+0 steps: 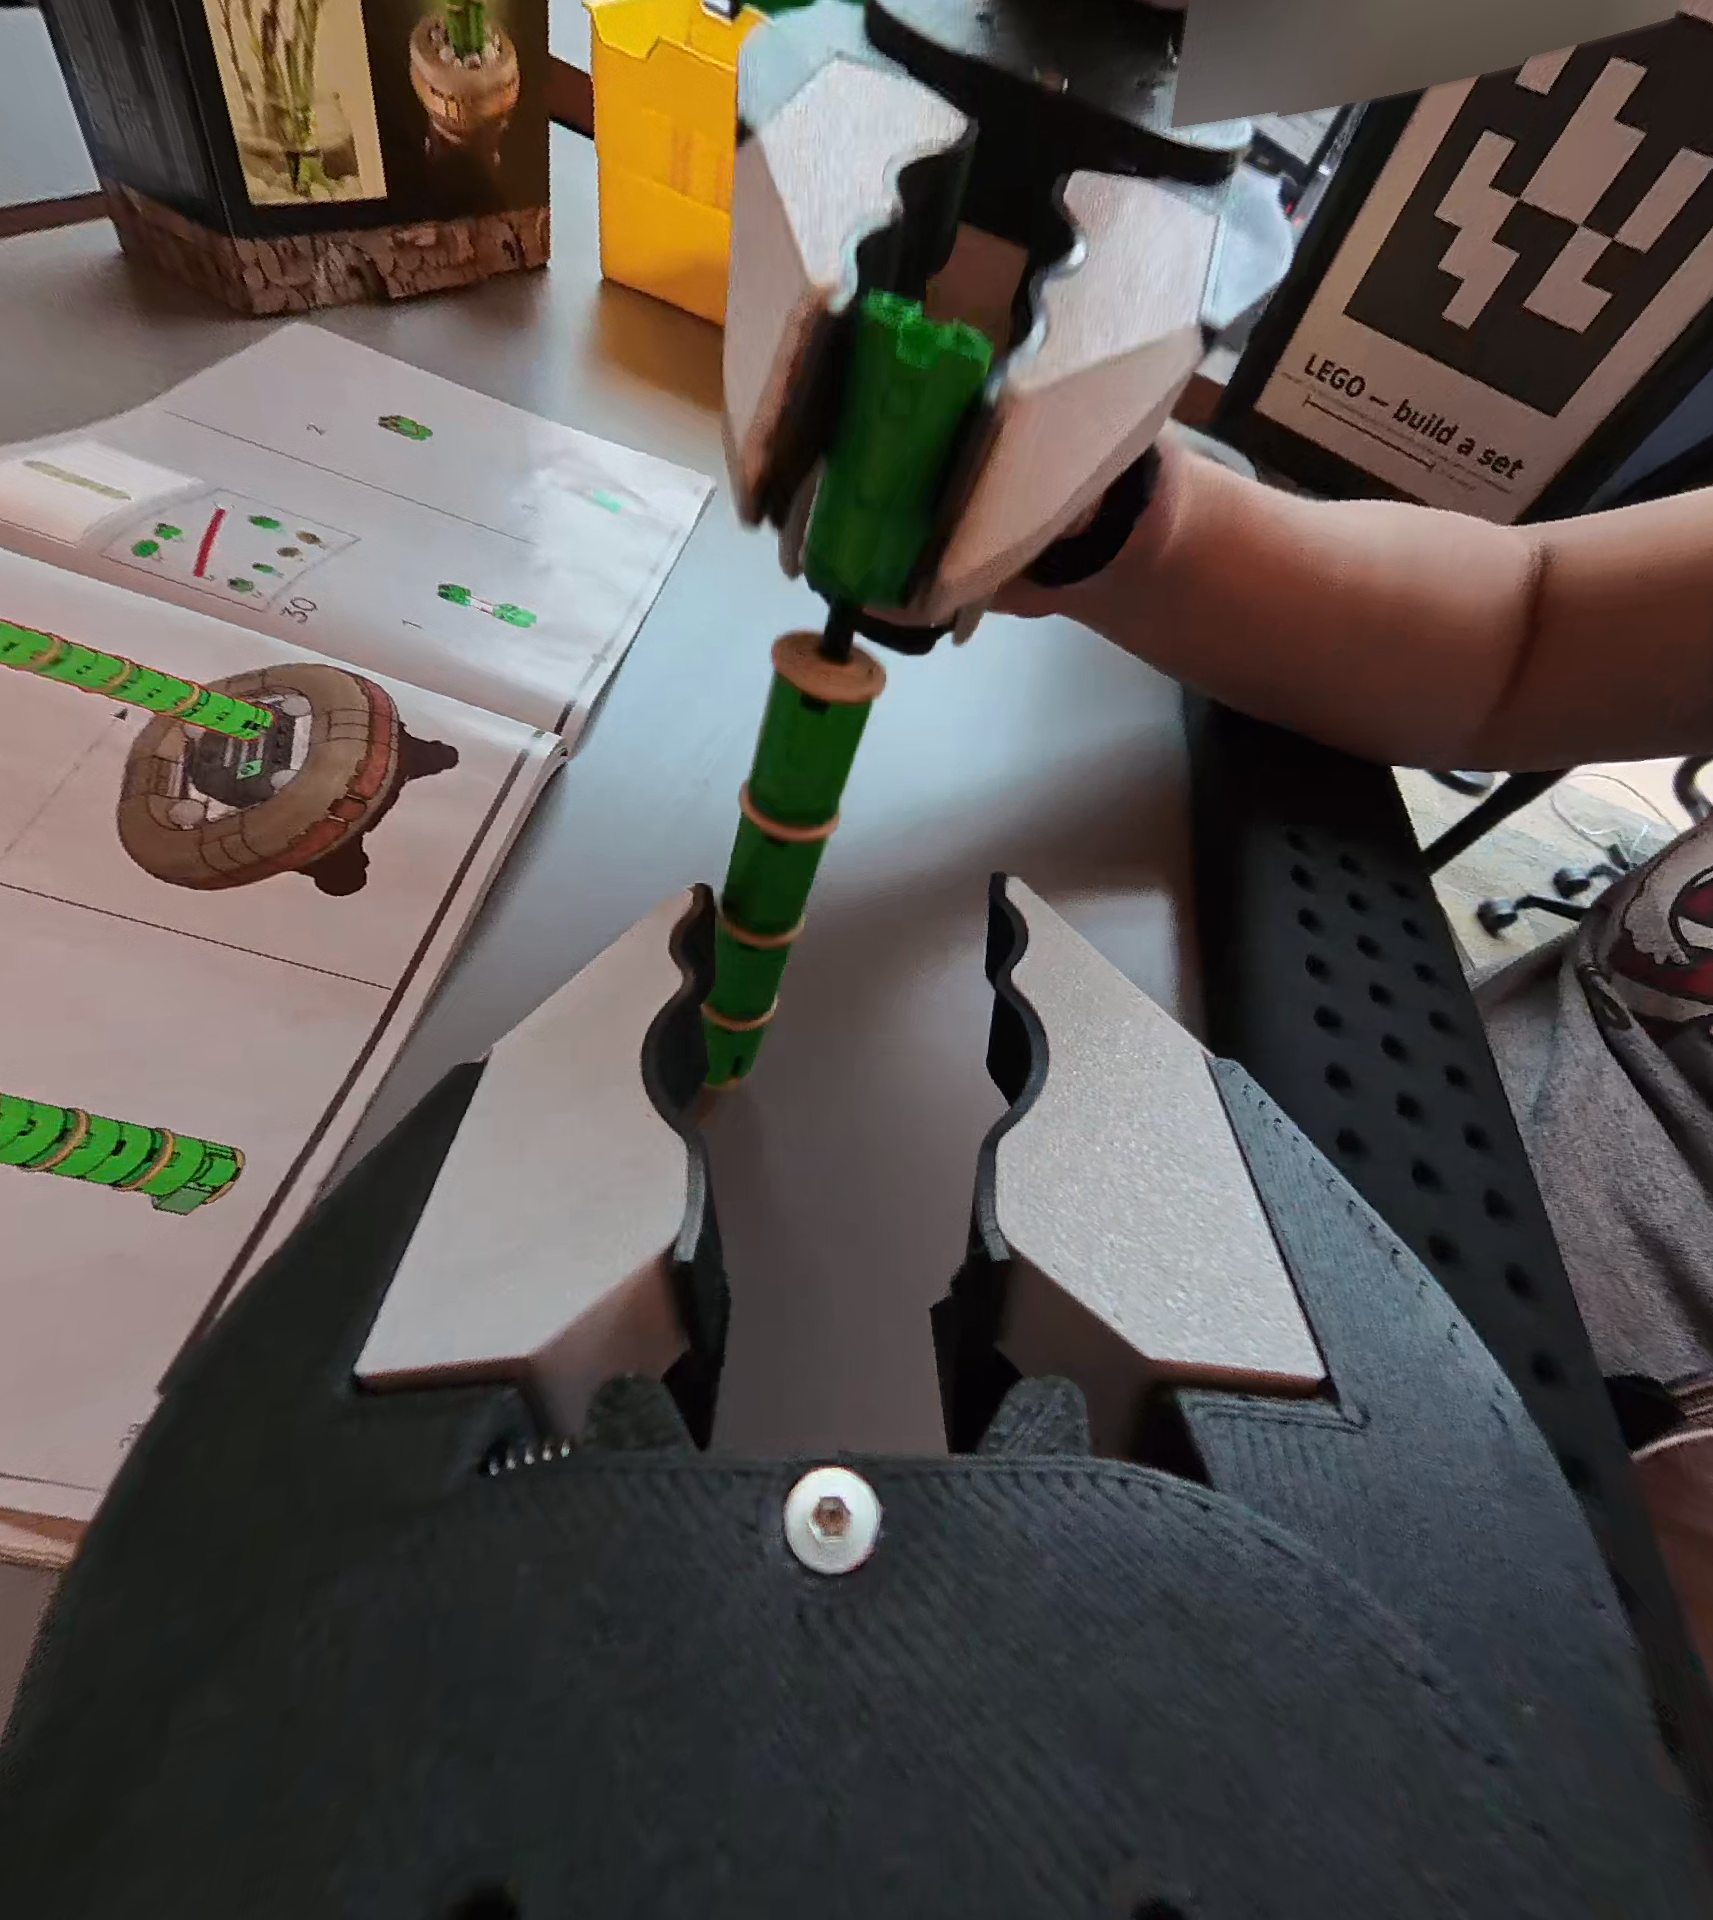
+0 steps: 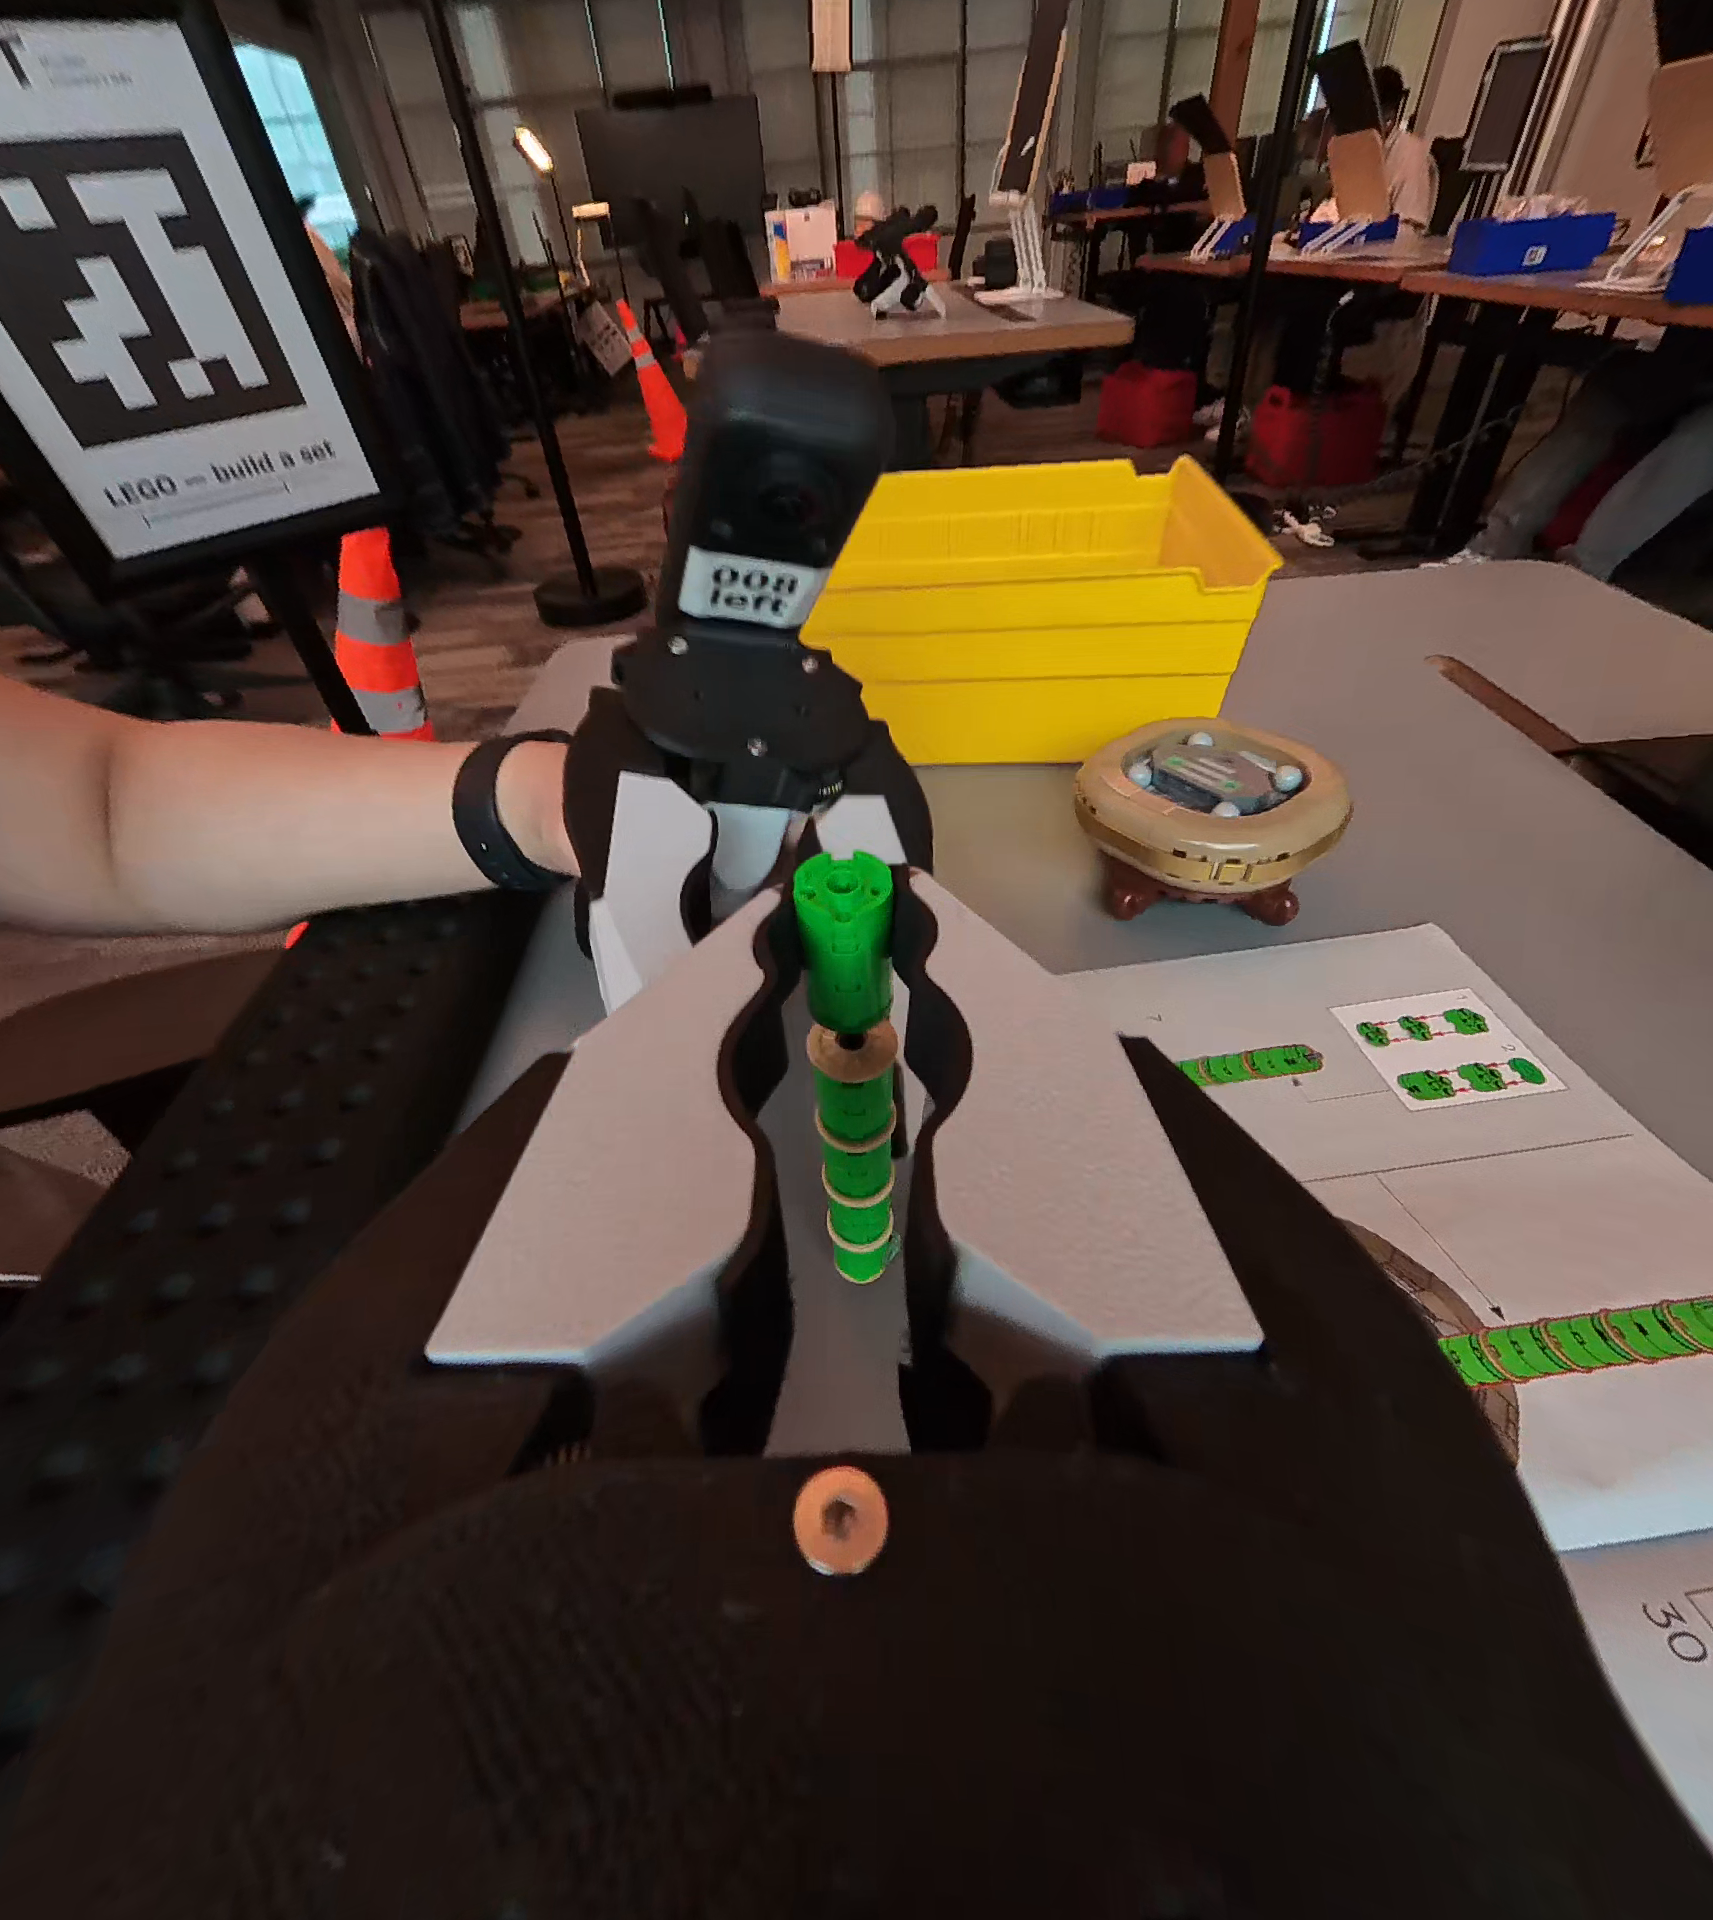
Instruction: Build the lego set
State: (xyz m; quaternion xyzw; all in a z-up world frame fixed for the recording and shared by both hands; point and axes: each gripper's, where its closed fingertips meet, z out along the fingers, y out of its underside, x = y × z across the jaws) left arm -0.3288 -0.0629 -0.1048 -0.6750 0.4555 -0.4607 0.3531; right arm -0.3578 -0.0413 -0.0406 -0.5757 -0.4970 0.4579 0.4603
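Note:
A green bamboo stalk (image 1: 784, 831) of stacked green segments and tan rings stands nearly upright on a black axle. Its lower end is at the dark table, right beside my left finger. My left gripper (image 1: 847, 904) is open and empty around the stalk's lower part. My right gripper (image 2: 847, 914) comes down from above and is shut on the top green segment (image 2: 841, 935). That segment (image 1: 893, 457) sits on the axle a small gap above the top tan ring (image 1: 828, 670). The rest of the stalk (image 2: 857, 1164) shows between my right fingers.
An open instruction booklet (image 1: 208, 883) lies to the left of the stalk. A tan round pot base (image 2: 1210, 805) on brown feet and a yellow bin (image 2: 1039, 603) stand behind. The set's box (image 1: 312, 135), a marker sign (image 1: 1517, 260) and a black perforated strip (image 1: 1351, 987) border the area. Left tips to right tips: about 7 centimetres.

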